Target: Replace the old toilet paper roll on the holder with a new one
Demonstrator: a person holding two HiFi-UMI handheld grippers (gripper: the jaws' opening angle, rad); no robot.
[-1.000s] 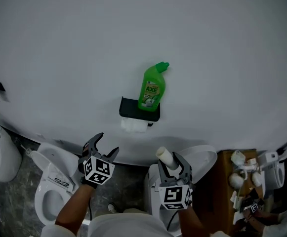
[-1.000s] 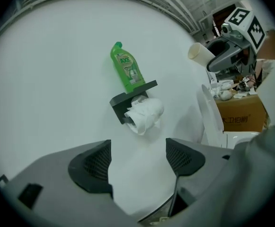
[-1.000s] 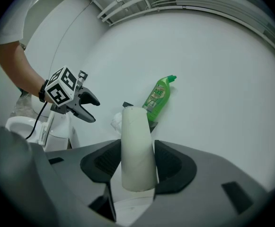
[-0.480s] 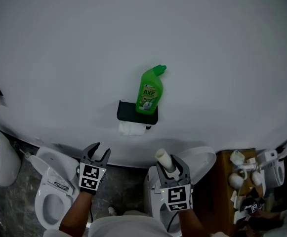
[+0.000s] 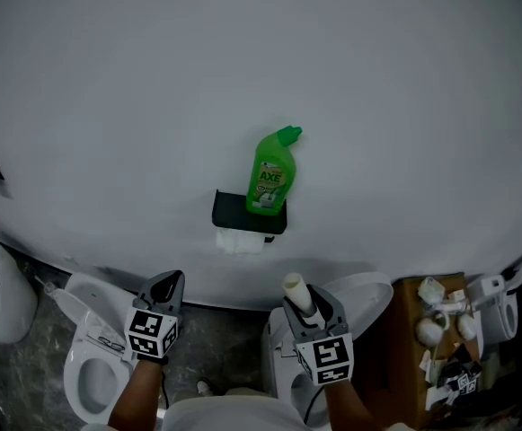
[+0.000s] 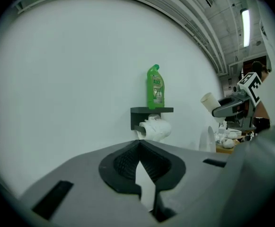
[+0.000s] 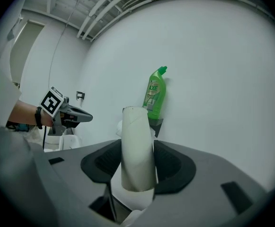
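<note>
Bottle [image 5: 271,173] on holder shelf [image 5: 232,212], paper roll [image 5: 240,241] under it; toilet [image 5: 79,353] below, left.

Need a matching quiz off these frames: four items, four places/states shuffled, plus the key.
Items
1. green bottle
2. white paper roll
3. pale tube
4. left tongs

Places/states
A. shut, nothing between
B. hanging under the black shelf
C. gripped in the right tongs, sticking up
D. standing on top of the black shelf

Pairs: 1-D, 2-B, 3-C, 4-A
</note>
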